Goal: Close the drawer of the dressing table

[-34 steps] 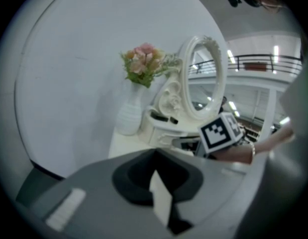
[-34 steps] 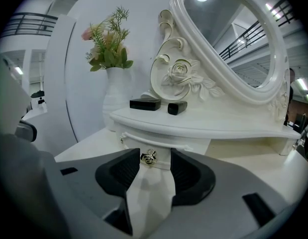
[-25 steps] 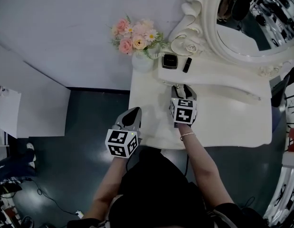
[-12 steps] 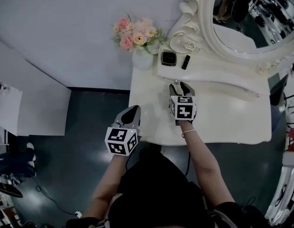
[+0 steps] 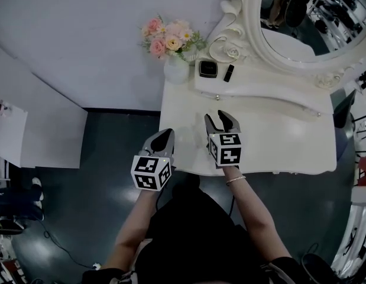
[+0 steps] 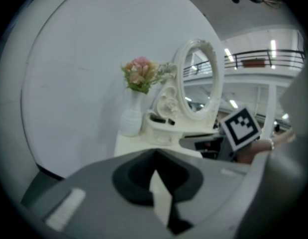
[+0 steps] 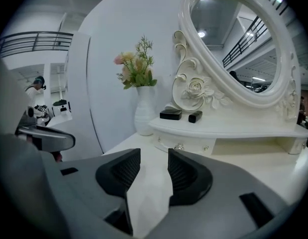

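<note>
Claw positions come first, from the left. The left claw [image 5: 166, 137] hangs just off the front-left corner of the tabletop [image 5: 277, 141], jaws pressed together on nothing, so it plays no part here. Further along, a white vase [image 5: 176, 70] of pink and peach flowers [image 5: 169, 40] stands at the back-left corner, beside the raised shelf.

The drawer [image 7: 191, 144] sits under that shelf's left end, at the back of the tabletop. The right claw [image 5: 220, 120] points at it from near by. Its jaws stand fairly wide, with only bare tabletop between them, and it touches nothing.

The drawer front looks level with the shelf's skirt, so closing seems done or all but done. If any gap remains, I would bring the jaws closer together and set one flat against the front just beside the knob [image 7: 179, 147]. Then I would push straight back, low and level, stopping as soon as it seats. Rising higher would risk nudging the small black case [image 5: 207, 68] and black tube [image 5: 229, 73] on the shelf above.

The drawer itself is shallow and cream-white like the table, with a small glinting round knob and a second stud to its right. No dark seam shows around its edges. The oval mirror [image 5: 301, 22] in its carved frame rises at the far right.
</note>
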`<state>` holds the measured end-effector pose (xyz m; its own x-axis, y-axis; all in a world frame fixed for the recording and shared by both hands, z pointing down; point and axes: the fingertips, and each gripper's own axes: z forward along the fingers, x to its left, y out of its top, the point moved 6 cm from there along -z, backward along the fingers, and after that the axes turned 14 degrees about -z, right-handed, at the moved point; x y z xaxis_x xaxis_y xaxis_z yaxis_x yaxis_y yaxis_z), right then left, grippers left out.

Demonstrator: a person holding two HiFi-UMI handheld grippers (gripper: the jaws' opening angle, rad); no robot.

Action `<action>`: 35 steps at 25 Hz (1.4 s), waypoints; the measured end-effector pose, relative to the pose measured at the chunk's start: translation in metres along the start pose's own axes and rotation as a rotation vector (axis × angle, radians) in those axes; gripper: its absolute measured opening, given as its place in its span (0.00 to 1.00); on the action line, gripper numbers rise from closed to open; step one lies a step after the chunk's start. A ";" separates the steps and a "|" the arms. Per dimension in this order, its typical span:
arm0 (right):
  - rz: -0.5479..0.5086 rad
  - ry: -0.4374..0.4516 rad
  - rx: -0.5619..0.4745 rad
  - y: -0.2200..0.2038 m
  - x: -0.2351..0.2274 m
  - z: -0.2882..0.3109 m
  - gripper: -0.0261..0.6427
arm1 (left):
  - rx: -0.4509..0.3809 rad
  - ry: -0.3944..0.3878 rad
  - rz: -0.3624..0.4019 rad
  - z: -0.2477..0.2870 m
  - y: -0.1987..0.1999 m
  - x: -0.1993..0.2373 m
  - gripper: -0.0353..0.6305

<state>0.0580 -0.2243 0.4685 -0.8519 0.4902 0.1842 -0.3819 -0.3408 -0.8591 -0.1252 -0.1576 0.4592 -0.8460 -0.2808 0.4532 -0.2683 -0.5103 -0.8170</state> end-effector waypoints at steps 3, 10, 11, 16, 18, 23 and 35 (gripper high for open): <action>0.007 0.017 -0.027 0.003 0.007 -0.018 0.27 | -0.002 -0.002 0.001 -0.003 -0.002 -0.001 0.06; 0.006 0.039 -0.076 0.005 0.024 -0.053 0.17 | -0.008 -0.002 -0.002 -0.010 -0.004 0.000 0.06; 0.002 0.038 -0.078 0.006 0.026 -0.056 0.14 | -0.008 -0.002 -0.003 -0.011 -0.004 0.000 0.06; 0.001 0.037 -0.094 0.005 0.035 -0.068 0.08 | -0.011 0.000 0.005 -0.017 -0.002 0.001 0.06; 0.015 0.040 -0.098 0.003 0.039 -0.072 0.07 | -0.015 0.003 0.005 -0.019 -0.002 0.002 0.06; 0.034 0.040 -0.111 0.003 0.046 -0.082 0.06 | -0.020 0.008 0.005 -0.024 -0.002 0.003 0.06; 0.060 0.064 -0.108 -0.002 0.058 -0.090 0.05 | -0.028 0.009 0.017 -0.032 -0.004 0.002 0.06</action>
<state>0.0419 -0.1230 0.4381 -0.8463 0.5226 0.1035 -0.2872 -0.2840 -0.9148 -0.1407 -0.1301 0.4521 -0.8545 -0.2818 0.4363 -0.2668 -0.4827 -0.8342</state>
